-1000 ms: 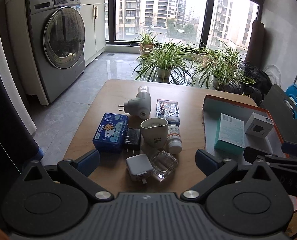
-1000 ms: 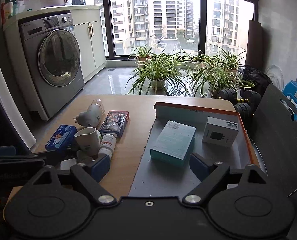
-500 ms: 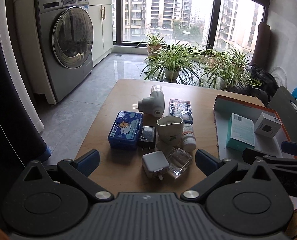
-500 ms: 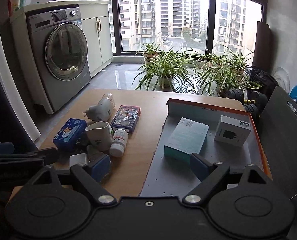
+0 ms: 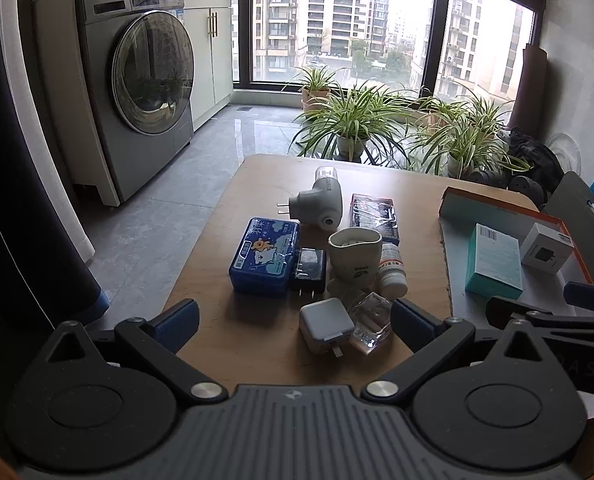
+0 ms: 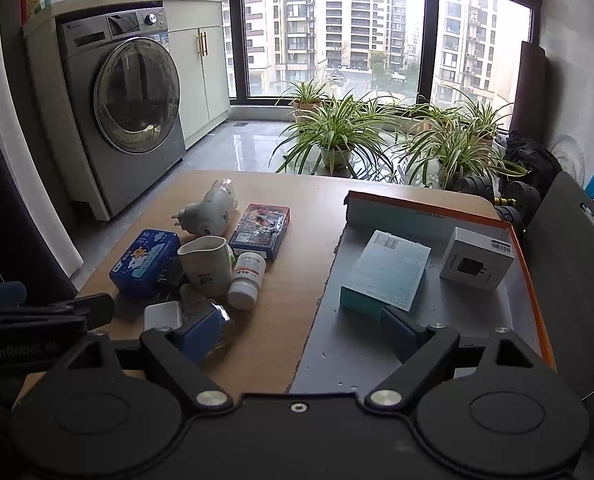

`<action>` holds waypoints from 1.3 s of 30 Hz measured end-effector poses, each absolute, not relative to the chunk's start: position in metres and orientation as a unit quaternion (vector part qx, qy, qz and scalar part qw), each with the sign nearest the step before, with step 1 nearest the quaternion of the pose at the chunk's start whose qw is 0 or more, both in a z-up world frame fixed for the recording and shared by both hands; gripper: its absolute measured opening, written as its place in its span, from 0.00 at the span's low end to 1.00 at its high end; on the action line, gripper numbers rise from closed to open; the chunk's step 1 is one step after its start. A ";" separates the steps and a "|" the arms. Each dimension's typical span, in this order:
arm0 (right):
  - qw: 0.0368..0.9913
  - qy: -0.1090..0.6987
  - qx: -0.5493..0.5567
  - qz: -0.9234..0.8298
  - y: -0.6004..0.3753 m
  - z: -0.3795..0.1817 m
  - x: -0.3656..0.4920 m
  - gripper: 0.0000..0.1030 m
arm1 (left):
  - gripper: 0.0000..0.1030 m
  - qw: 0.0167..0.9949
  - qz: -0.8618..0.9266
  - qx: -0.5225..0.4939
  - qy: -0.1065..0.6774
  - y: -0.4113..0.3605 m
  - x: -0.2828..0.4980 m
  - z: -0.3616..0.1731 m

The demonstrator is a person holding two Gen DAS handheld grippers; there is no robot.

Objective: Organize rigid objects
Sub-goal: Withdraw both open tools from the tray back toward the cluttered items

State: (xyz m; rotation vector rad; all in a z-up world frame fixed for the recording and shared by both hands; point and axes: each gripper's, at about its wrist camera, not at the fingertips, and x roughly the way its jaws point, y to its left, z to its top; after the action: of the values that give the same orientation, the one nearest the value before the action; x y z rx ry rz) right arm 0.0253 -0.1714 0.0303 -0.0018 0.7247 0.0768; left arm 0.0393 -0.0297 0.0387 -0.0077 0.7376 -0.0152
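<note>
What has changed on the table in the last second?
Only the cameras' view shifted: both open grippers, left and right, drifted left and slightly forward toward the clutter, so the white charger now sits between the left fingers. Nothing was gripped or released. The cup, blue tin and tray boxes stayed put.

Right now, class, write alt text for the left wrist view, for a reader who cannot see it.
Open left tongs hover over a wooden table crowded with small items: a white charger, blue tin, cup and pill bottle. To the right, a tray holds a teal box and a white box.
</note>
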 end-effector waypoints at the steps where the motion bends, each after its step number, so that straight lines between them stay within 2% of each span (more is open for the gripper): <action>1: 0.934 0.355 -0.002 0.038 -0.171 0.030 0.026 0.99 | 1.00 0.932 -0.007 -0.004 0.361 -0.029 0.040 0.038; 39: 0.918 0.390 -0.011 0.067 -0.146 -0.002 0.037 0.99 | 1.00 0.914 -0.002 -0.021 0.405 0.009 0.045 0.001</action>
State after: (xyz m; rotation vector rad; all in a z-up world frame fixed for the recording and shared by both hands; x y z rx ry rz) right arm 0.0374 -0.1463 -0.0022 -0.0223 0.8024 0.1386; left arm 0.0447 0.0086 0.0014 -0.0424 0.8331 -0.0050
